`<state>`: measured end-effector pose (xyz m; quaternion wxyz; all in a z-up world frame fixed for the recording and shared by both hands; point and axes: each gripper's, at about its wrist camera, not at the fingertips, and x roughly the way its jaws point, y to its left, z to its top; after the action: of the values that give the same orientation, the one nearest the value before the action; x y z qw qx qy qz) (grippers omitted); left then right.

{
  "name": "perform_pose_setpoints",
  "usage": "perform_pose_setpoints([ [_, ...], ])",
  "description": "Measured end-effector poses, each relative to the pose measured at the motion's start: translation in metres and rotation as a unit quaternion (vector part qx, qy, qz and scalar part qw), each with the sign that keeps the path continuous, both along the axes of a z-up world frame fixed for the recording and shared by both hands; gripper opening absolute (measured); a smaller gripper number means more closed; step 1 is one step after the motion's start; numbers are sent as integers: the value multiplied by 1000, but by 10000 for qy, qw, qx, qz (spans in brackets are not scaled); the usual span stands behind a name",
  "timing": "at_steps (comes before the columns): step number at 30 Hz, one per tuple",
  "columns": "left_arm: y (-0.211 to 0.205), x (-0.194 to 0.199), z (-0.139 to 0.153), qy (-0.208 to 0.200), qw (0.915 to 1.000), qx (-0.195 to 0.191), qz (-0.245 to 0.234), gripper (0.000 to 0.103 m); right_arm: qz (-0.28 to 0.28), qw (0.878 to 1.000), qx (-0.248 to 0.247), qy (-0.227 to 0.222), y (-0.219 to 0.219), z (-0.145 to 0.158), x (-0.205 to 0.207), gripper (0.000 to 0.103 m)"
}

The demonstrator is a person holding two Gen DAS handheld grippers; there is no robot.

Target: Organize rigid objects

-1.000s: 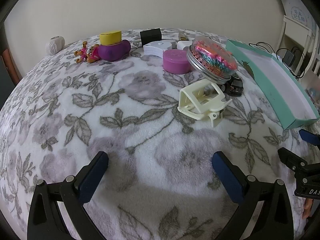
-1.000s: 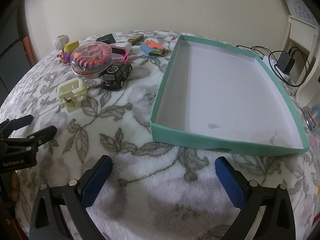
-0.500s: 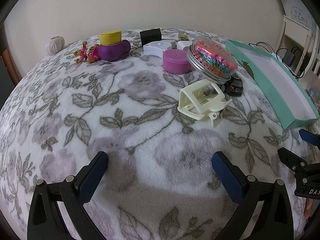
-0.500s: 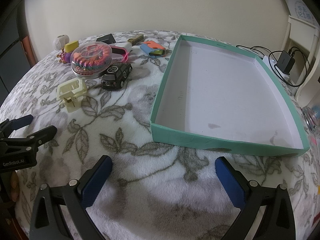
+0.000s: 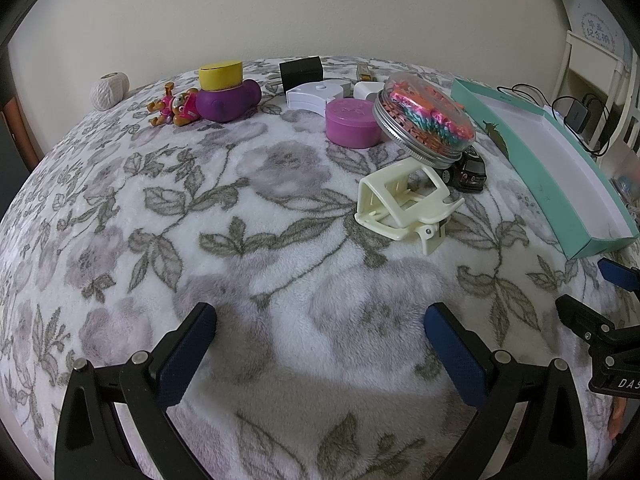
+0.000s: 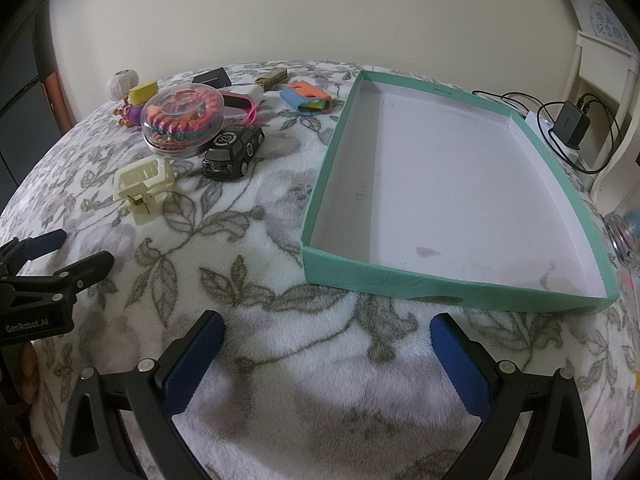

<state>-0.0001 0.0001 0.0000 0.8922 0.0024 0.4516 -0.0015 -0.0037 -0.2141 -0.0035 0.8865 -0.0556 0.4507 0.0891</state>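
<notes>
The left gripper hangs low over the floral blanket with its blue-padded jaws spread wide and nothing between them; ahead of it and a little to its right lies the cream hair claw clip, on its side, well beyond the fingertips; just past the clip sits the black toy car, and the clear lidded jar of coloured bands leans tilted, its lower edge touching or resting by the car (which of the two cannot be told); farther ahead stand the pink round tin, a white case, a black block, the purple toy with a yellow cap, a small bear figure and a ball of twine far to the left. The right gripper is likewise held low and level, jaws wide apart and empty; the teal tray lies directly ahead and slightly right of it, its near wall just beyond the fingertips, its white floor bare; the clip, car and jar lie ahead to its left, well apart from the tray; the left gripper's tips show at its far left.
</notes>
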Motion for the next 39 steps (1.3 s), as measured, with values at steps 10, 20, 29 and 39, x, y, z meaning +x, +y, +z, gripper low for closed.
perform_pose_setpoints([
  [10, 0, 0, 0, 0, 10000, -1, 0, 103, 0, 10000, 0, 0, 0, 0, 0, 103],
  [20, 0, 0, 0, 0, 10000, -6, 0, 103, 0, 10000, 0, 0, 0, 1, -1, 103],
  [29, 9, 10, 11, 16, 9990, -305, -335, 103, 180, 9995, 264, -27, -6, 12, -9, 103],
  [39, 1, 28, 60, -285, 9962, -166, -810, 103, 440, 9973, 374, -452, -8, 73, -4, 103],
])
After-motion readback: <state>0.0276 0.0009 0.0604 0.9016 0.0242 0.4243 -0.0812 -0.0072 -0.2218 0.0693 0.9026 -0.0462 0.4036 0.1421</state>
